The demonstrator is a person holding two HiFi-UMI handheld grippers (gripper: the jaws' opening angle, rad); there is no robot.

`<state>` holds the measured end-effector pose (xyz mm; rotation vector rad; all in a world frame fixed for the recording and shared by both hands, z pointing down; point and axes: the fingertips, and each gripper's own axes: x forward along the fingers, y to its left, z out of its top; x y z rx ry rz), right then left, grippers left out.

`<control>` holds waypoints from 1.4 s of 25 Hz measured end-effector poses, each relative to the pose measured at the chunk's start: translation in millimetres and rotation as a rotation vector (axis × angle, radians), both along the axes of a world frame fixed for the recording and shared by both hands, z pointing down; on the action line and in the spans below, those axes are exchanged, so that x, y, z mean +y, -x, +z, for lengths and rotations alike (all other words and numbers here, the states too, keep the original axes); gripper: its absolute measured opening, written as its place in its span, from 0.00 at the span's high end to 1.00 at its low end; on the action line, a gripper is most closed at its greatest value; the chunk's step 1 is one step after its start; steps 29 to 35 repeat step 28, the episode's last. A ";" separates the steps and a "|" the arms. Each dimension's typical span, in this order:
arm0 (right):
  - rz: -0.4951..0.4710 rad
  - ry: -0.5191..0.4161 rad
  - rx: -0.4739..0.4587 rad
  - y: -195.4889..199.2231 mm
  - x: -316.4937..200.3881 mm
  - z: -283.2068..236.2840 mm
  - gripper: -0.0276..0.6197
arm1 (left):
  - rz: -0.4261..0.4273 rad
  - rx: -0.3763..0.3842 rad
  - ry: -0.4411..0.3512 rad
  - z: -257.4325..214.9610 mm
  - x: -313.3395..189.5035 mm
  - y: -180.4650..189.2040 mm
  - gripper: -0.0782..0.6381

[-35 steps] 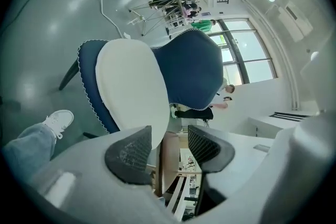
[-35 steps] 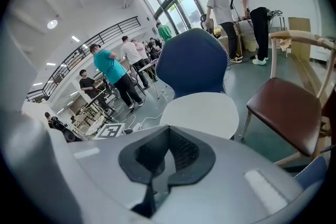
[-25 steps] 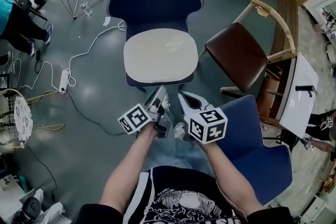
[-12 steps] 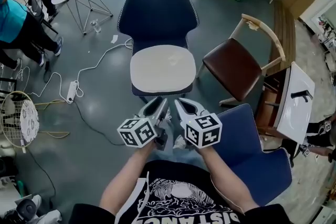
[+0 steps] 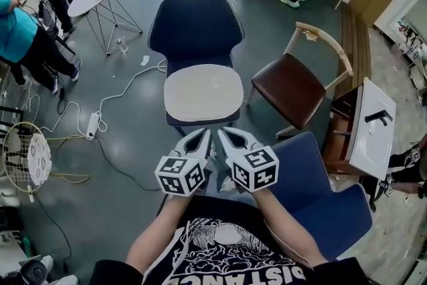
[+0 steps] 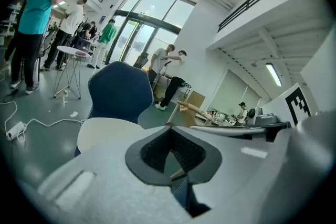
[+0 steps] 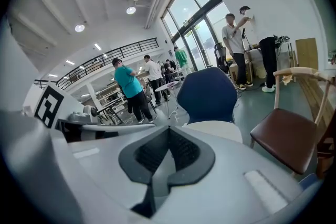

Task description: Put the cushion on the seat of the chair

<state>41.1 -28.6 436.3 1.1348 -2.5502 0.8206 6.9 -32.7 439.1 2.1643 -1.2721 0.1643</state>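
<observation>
Jaws of left gripper (image 5: 205,134) and right gripper (image 5: 222,133) both closed, empty, apart from cushion (image 5: 203,94).

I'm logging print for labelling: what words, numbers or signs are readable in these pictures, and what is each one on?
"DISTANC": white letters on the person's black shirt, cut off at the head view's lower edge, so only partly readable.
Left marker cube and right marker cube: black-and-white square patterns, no letters or numbers.
Nothing else is readable in any view.

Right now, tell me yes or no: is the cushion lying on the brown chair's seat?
No, the cream cushion lies on the seat of the dark blue chair, beside the brown chair.
</observation>
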 end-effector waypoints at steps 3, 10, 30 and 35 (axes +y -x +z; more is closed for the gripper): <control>-0.007 -0.016 0.007 -0.7 4.4 -2.9 0.96 | 0.008 -0.023 -0.015 -2.7 3.6 -2.1 0.90; -0.014 -0.034 0.010 -3.4 10.7 -7.6 0.96 | -0.004 -0.041 -0.016 -2.4 7.9 -6.6 0.90; -0.004 -0.022 0.011 -5.3 11.8 -3.3 0.96 | -0.011 -0.044 -0.006 0.9 8.6 -5.1 0.90; -0.004 -0.022 0.011 -5.3 11.8 -3.3 0.96 | -0.011 -0.044 -0.006 0.9 8.6 -5.1 0.90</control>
